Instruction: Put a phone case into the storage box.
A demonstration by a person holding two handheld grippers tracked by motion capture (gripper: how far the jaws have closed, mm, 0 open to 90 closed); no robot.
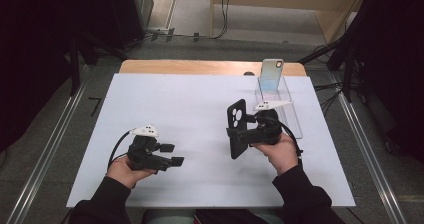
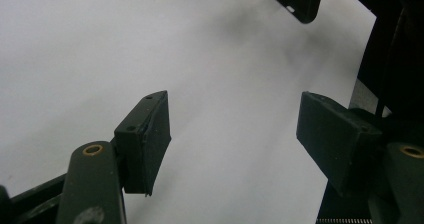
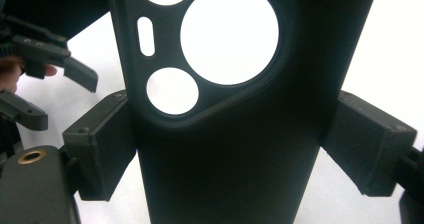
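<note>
One black phone case (image 1: 237, 128) is clamped by the right gripper (image 1: 248, 129); one phone (image 1: 271, 75) stands in one clear holder (image 1: 291, 111). The left gripper (image 2: 232, 134) gapes empty. The right gripper view reveals three camera cutouts.

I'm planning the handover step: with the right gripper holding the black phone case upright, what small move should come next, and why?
Probably bring the left gripper across toward the black phone case. Its jaws stand open with nothing between them, over bare white table, while the right gripper clamps the case by its side edges, leaving the case's lower end free to be gripped.
</note>
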